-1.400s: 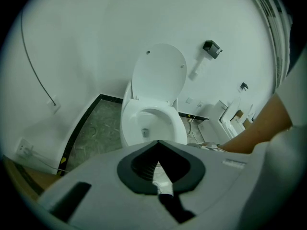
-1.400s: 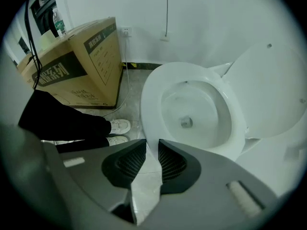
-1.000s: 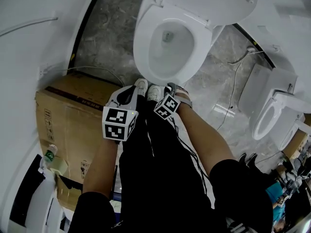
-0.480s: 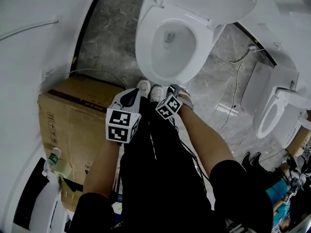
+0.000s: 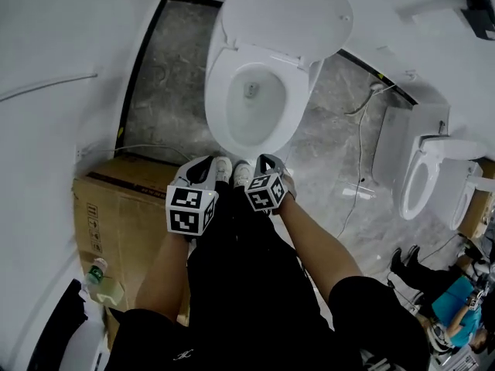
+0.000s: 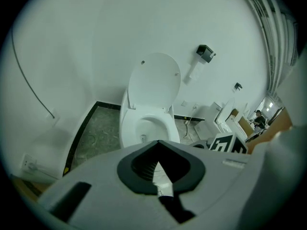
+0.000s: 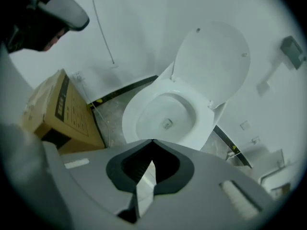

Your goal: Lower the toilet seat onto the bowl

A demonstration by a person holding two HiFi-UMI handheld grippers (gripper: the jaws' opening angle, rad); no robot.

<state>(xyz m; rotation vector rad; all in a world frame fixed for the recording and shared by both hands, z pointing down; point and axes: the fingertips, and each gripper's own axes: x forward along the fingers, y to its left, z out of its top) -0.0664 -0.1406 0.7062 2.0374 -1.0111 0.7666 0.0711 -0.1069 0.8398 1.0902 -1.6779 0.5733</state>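
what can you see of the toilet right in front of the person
The toilet is glossy white, ceramic by its look, with an oval bowl and a small drain hole at the bottom. Its solid lid stands raised at the back, with two small bumpers on its face. It sits on grey marbled floor.

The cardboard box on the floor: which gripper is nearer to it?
Left. The left gripper hangs at the edge of the cardboard box; the right gripper is farther off, on the other side of the shoes, before the toilet bowl.
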